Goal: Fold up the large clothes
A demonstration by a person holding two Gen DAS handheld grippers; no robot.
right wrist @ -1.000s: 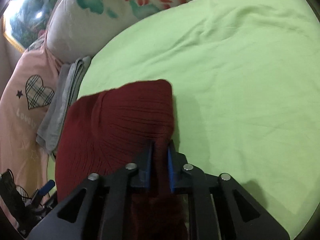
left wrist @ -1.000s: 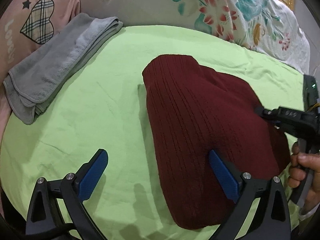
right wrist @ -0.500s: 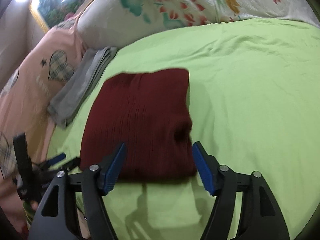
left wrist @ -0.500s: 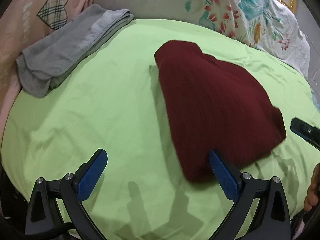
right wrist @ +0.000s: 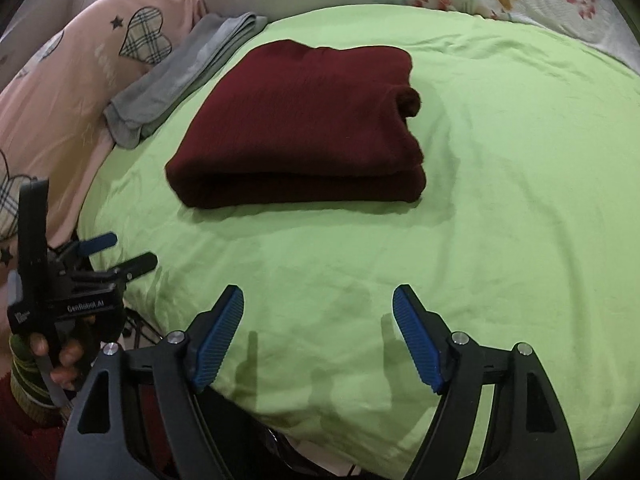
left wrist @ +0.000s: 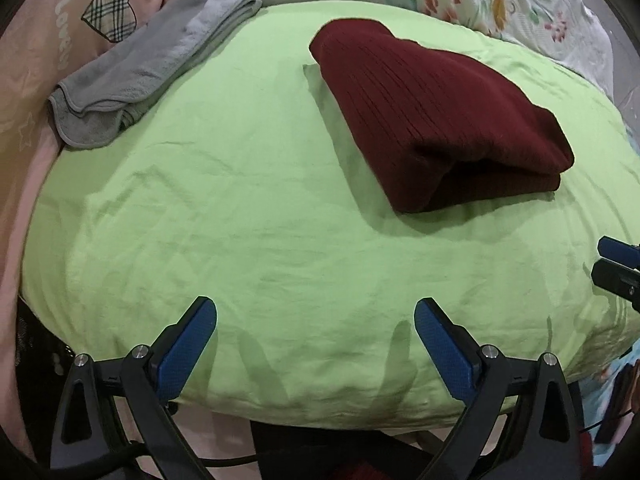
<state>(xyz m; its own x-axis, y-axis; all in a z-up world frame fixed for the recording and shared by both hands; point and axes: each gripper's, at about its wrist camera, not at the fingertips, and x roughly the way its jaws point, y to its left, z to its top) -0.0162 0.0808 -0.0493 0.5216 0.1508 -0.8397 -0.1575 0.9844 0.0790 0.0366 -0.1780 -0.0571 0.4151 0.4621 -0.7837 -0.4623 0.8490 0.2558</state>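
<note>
I see the dark red sweater (right wrist: 304, 128) folded in 2 layers on the green sheet (right wrist: 500, 200), beside a folded grey towel (left wrist: 156, 68). My right gripper (right wrist: 318, 336) is opening, nothing between its fingers, well short of the sweater. My left gripper (left wrist: 316, 348) stands spread wide and empty.

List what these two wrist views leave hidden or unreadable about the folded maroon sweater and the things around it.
- Folded maroon ribbed knit sweater: sleeves and collar tucked inside the folds, both views.
- Folded grey towel: far side hidden behind the sweater, right wrist view.
- Right gripper: cut off by the picture's edge, left wrist view.
- Pink pillow's white lettering: warped by the fisheye rim, unreadable.
- Under the light green sheet: nothing shows.
</note>
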